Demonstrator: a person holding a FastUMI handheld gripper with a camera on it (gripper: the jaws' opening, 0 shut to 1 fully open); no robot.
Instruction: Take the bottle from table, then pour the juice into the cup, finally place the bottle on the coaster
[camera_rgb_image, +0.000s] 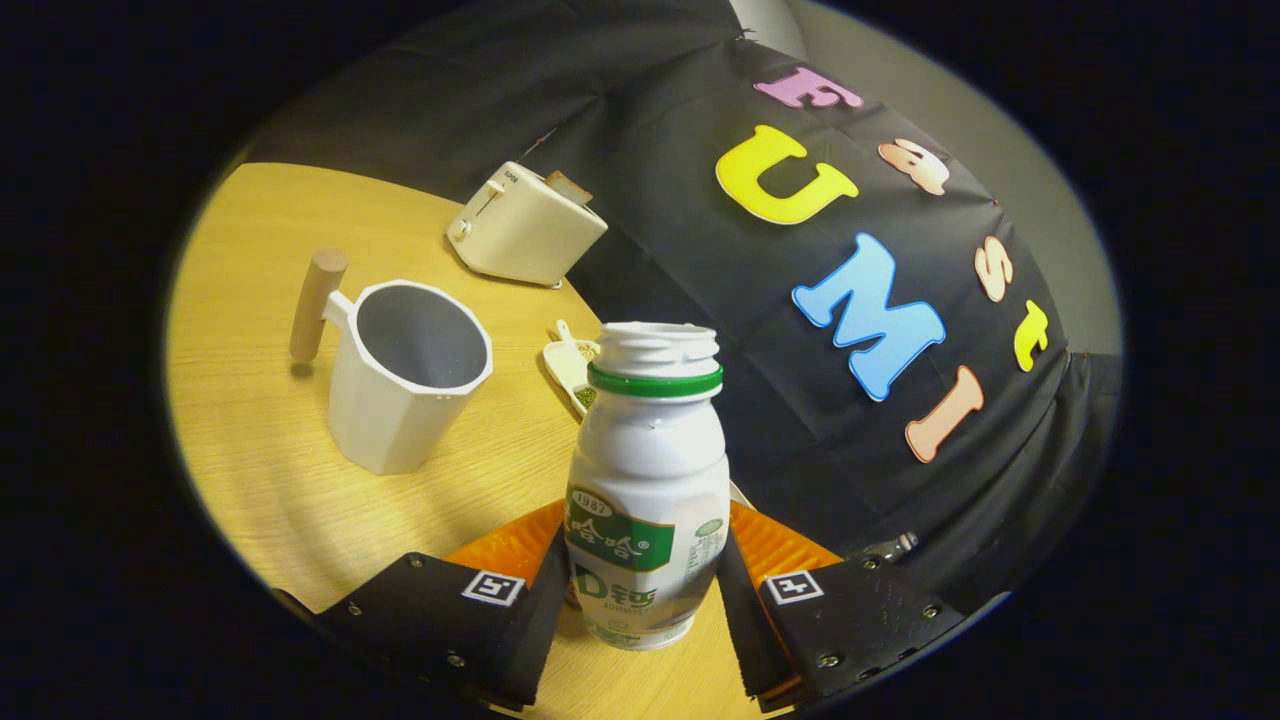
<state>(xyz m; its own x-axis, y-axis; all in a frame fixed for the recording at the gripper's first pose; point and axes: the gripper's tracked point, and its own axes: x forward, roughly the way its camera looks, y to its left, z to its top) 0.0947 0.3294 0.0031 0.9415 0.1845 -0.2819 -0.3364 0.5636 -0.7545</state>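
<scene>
A white bottle (648, 480) with a green label and a green neck ring stands uncapped between my fingers. My gripper (645, 565) is shut on its lower body, one finger pressing on each side. The whole scene leans, so the bottle and I are tilted relative to the wooden table (250, 330). Beyond the fingers to the left stands a white faceted cup (405, 385) with a wooden peg handle (317, 303); its mouth is open and its inside looks grey and dry. I cannot tell whether the bottle's base touches the table.
A cream toaster (525, 225) with a slice in it sits at the table's far edge, against the black cloth wall. A small white scoop (570, 362) holding something green lies just behind the bottle, right of the cup.
</scene>
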